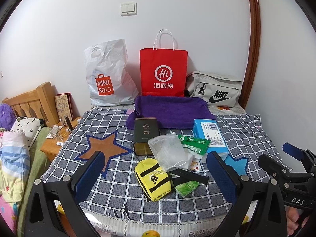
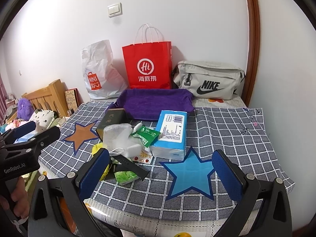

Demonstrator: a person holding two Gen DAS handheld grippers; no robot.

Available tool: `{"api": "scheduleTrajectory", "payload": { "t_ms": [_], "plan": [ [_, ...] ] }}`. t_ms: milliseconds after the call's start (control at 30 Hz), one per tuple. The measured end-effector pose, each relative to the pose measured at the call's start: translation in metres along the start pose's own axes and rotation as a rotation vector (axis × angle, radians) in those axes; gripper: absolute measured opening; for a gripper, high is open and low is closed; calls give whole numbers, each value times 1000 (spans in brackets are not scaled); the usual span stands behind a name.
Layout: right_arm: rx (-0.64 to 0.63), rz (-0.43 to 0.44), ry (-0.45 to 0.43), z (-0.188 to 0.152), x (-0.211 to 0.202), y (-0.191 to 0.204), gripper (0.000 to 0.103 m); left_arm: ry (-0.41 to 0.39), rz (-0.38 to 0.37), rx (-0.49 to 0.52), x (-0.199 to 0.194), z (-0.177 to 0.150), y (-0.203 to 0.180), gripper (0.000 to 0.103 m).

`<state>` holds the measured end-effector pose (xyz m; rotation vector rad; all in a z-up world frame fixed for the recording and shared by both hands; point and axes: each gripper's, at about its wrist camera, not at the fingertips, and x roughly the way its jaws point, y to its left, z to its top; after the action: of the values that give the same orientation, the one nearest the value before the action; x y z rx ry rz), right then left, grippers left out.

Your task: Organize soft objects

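A heap of small items lies on the checked cloth (image 1: pixel 246 134): a yellow Adidas pouch (image 1: pixel 153 177), a clear mesh bag (image 1: pixel 167 151), a green wipes packet (image 1: pixel 194 143), a blue tissue pack (image 1: pixel 212 135), a green tissue packet (image 2: pixel 125 176), a black watch strap (image 2: pixel 131 165) and a dark tin (image 1: pixel 146 136). A purple towel (image 1: pixel 173 110) lies behind them. My left gripper (image 1: pixel 158 177) is open, held low in front of the yellow pouch. My right gripper (image 2: pixel 162 173) is open above the blue star (image 2: pixel 190 174), right of the heap.
Against the wall stand a white Miniso bag (image 1: pixel 106 75), a red paper bag (image 1: pixel 163 73) and a grey Nike bag (image 1: pixel 215 88). A brown star (image 1: pixel 104 150) marks the cloth's left. A bed (image 1: pixel 11 158) and a wooden bedside table (image 1: pixel 53 146) lie to the left.
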<state>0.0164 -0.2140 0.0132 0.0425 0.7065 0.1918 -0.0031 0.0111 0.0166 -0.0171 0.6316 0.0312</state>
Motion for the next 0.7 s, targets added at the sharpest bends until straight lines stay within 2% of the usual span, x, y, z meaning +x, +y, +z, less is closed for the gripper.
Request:
{"api": "scheduleTrajectory", "payload": {
  "t_ms": [200,433,700],
  "plan": [
    [-6,-13,40,-3,19,-2,103,36,6,-5,20,-1,3,103],
    [-9,-44,101,-11,47,-10,103,111,48,1,56,-15,18,103],
    [2,11,112,-20,77,-17,103,199,6,-13,97,-38,34,103]
  ]
}}
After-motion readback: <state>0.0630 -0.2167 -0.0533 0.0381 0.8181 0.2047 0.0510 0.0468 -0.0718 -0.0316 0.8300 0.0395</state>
